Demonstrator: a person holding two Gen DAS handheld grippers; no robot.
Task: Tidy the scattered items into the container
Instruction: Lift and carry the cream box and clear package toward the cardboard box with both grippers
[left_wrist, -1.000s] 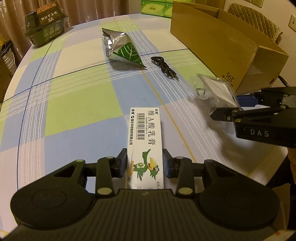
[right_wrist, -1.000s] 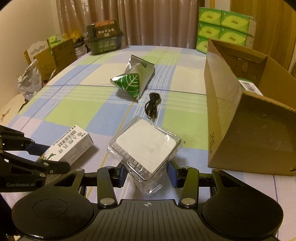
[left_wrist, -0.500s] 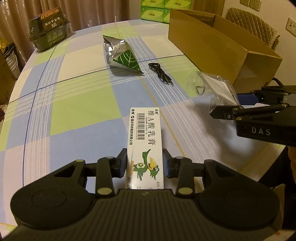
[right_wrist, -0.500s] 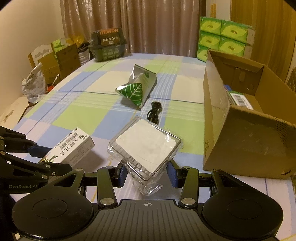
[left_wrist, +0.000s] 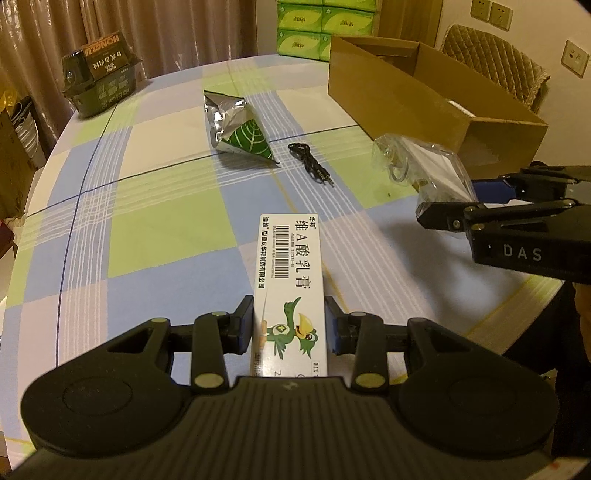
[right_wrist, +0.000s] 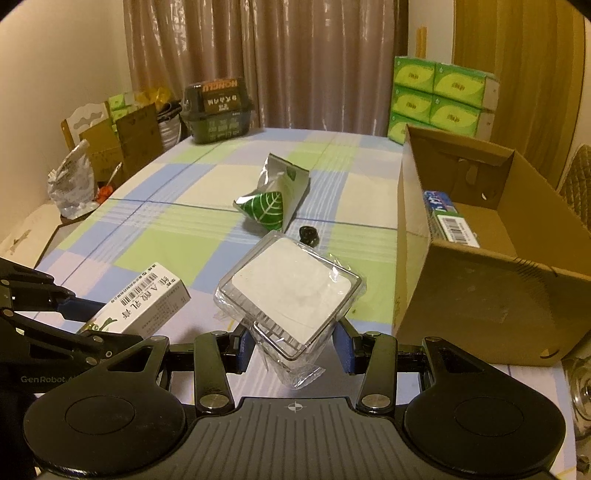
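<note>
Above the checked table (left_wrist: 155, 206), both grippers carry a load.
Left gripper (left_wrist: 290, 326) angled downward, clamps the ointment box (left_wrist: 290, 266); right gripper (right_wrist: 293, 345) pinches the clear-wrapped white pack (right_wrist: 291, 291) beside the cardboard box (right_wrist: 491, 295).

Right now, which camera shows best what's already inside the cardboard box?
The right wrist view: it looks into the cardboard box, showing a barcoded package inside. The left wrist view shows the box's outer wall and only a pale sliver within.
</note>
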